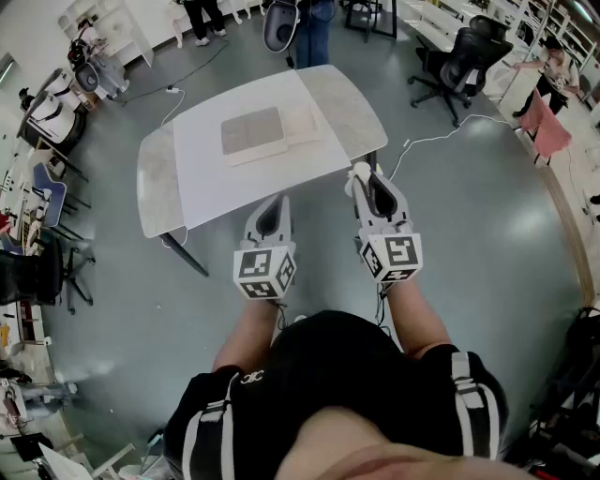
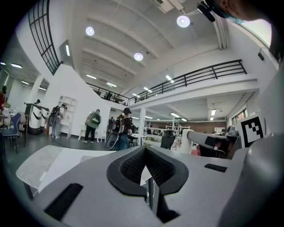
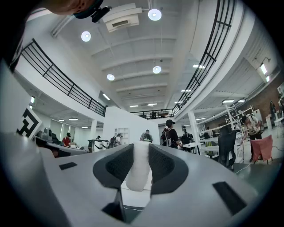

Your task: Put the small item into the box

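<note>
We hold the right gripper (image 3: 138, 148), fingers gripping the small item (image 3: 136, 170), seemingly a white tube, left gripper (image 2: 144, 151) fingers closed, box (image 1: 253, 132) on the bench (image 1: 157, 187).

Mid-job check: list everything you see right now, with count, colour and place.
table: one, pale grey top, ahead of the person.
sheet: one, white, across the table's middle.
box: one, grey and beige, apparently open, on the sheet.
small item: one, white, between the right gripper's jaws.
office chair: one, black, floor at far right.
cable: one, white, floor right of the table.
bystanders: two, legs only, beyond the table.
left gripper: one, grey, jaws shut, empty.
right gripper: one, grey, gripping the small item.
</note>
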The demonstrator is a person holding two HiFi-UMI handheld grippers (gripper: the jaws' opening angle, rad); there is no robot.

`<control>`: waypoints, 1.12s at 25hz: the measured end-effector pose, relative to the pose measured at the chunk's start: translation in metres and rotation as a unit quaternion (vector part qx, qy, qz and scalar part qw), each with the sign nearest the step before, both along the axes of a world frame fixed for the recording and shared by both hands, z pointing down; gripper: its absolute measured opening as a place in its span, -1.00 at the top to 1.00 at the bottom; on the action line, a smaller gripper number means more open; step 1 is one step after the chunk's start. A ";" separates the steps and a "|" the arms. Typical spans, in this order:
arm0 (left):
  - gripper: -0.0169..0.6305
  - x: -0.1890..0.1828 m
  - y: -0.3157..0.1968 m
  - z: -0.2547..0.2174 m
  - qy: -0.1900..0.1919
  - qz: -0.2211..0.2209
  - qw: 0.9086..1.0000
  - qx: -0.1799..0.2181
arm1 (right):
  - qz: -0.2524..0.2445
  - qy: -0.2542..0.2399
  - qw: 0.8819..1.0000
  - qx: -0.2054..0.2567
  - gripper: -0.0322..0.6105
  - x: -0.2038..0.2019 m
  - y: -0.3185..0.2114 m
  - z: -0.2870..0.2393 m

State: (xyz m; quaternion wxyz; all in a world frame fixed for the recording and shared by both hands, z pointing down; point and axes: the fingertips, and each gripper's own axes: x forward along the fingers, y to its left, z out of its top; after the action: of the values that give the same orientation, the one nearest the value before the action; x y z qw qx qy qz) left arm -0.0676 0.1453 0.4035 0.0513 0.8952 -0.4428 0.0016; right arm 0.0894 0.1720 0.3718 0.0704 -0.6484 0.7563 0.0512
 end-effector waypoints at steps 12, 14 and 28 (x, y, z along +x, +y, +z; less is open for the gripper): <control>0.93 -0.024 -0.003 -0.002 0.005 0.016 1.000 0.001 | 0.011 -0.008 1.000 0.020 0.58 -0.025 -0.001 -0.009; 0.93 -0.033 -0.004 -0.001 0.007 0.018 1.000 0.000 | 0.012 -0.004 1.000 0.019 0.58 -0.035 -0.001 -0.009; 0.93 -0.103 -0.018 0.013 0.014 0.029 0.999 0.007 | 0.015 -0.003 0.999 0.033 0.58 -0.105 -0.009 -0.005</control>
State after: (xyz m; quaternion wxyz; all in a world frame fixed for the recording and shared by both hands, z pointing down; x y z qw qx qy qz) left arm -0.1707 0.1268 0.4165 0.0514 0.9077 -0.4162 -0.0126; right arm -0.0154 0.1635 0.3671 0.0934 -0.6568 0.7445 0.0748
